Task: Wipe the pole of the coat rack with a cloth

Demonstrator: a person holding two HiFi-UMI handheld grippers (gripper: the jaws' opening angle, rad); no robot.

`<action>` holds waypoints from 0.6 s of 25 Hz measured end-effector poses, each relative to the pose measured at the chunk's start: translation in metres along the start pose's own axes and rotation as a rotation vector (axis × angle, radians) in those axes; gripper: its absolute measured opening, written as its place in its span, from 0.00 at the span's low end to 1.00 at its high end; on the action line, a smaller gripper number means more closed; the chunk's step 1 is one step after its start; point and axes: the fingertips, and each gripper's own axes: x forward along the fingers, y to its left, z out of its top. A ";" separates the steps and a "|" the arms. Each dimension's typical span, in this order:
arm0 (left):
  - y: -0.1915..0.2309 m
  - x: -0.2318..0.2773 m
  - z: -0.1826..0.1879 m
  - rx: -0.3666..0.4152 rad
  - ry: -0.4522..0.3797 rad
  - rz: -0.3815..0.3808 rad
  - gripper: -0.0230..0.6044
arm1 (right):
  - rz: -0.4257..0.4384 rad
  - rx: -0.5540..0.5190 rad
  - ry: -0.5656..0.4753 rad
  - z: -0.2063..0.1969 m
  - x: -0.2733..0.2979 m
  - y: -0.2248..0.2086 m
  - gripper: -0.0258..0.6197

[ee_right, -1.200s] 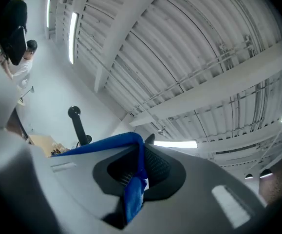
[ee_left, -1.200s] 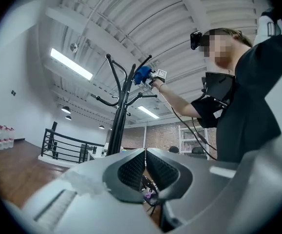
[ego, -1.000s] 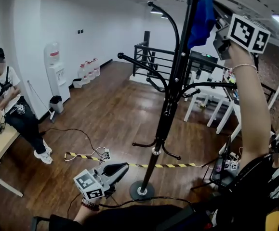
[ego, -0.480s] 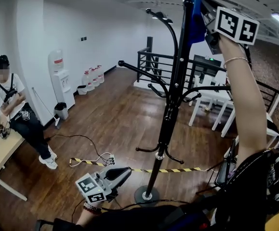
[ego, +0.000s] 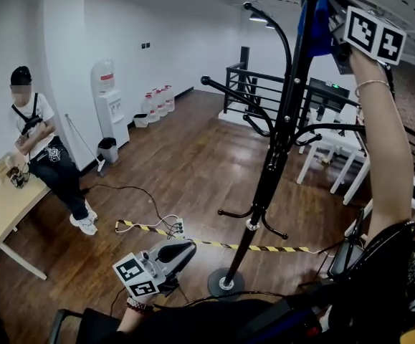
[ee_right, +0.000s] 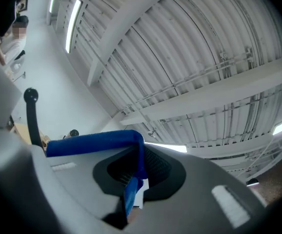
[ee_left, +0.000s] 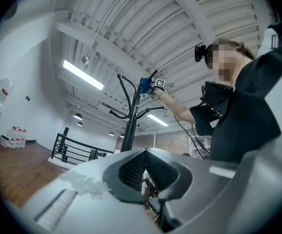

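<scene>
The black coat rack pole (ego: 273,160) rises from a round base (ego: 225,284) on the wood floor to its top near the ceiling. A blue cloth (ego: 320,18) is pressed against the pole's top. My right gripper (ego: 334,21) is raised there and shut on it; its marker cube (ego: 374,34) faces the camera. In the right gripper view the cloth (ee_right: 94,143) is pinched in the right gripper (ee_right: 140,152) and folds over to the left. My left gripper (ego: 184,249) hangs low near the base, shut and empty. In the left gripper view, beyond the left gripper (ee_left: 144,152), the rack (ee_left: 130,123) and cloth (ee_left: 145,84) show far off.
Curved hooks (ego: 239,95) stick out from the pole at several heights. A person (ego: 42,145) sits at a table (ego: 3,213) on the left. A water dispenser (ego: 108,106), black railing (ego: 261,84), white chairs (ego: 329,165), floor tape (ego: 264,247) and cables (ego: 165,226) surround the rack.
My right gripper has brought the blue cloth in from beside the pole to against its top. The left gripper has stayed low near the base. The head view has shifted slightly.
</scene>
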 end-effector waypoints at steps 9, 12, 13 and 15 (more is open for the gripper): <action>0.015 -0.001 0.001 -0.035 -0.005 0.012 0.05 | 0.076 -0.169 0.100 -0.036 -0.019 0.018 0.08; 0.010 0.008 -0.005 -0.048 0.003 -0.014 0.05 | 0.105 -0.181 0.123 -0.040 -0.026 0.029 0.08; 0.008 0.011 -0.008 -0.052 0.009 -0.024 0.05 | 0.111 -0.175 0.132 -0.041 -0.030 0.033 0.08; 0.006 0.016 -0.012 -0.060 0.024 -0.040 0.05 | 0.115 -0.177 0.154 -0.043 -0.035 0.039 0.08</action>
